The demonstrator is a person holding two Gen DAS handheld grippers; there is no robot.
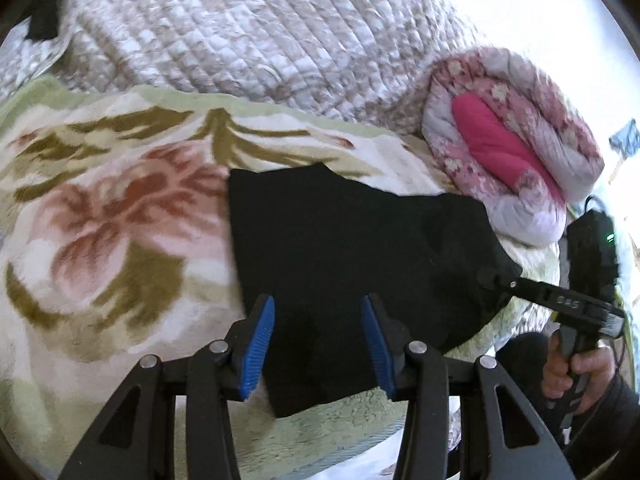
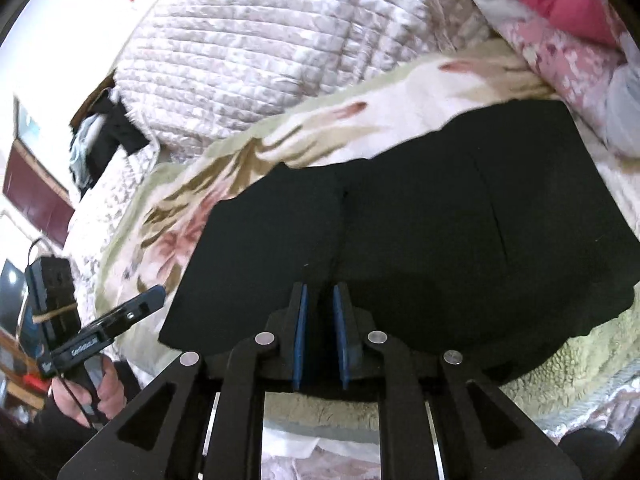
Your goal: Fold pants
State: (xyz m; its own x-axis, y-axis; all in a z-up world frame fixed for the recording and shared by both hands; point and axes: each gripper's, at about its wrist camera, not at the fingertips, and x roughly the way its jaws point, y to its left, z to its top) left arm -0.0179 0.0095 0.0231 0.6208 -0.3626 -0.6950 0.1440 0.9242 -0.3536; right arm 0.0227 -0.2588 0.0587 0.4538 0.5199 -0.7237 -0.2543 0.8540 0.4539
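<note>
Blue pads (image 2: 342, 344) of the right gripper (image 2: 320, 300) nearly together, pinching nothing visible (pants (image 2: 400, 232) at twelve o'clock could slip); left gripper (image 1: 318, 328) spread.

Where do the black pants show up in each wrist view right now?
Left wrist view: black fabric pants lie at centre, reaching right and down between the claw's blue pads.
Right wrist view: the pants fill the centre and right.
Shared landmark: the floral fleece blanket beneath them.
</note>
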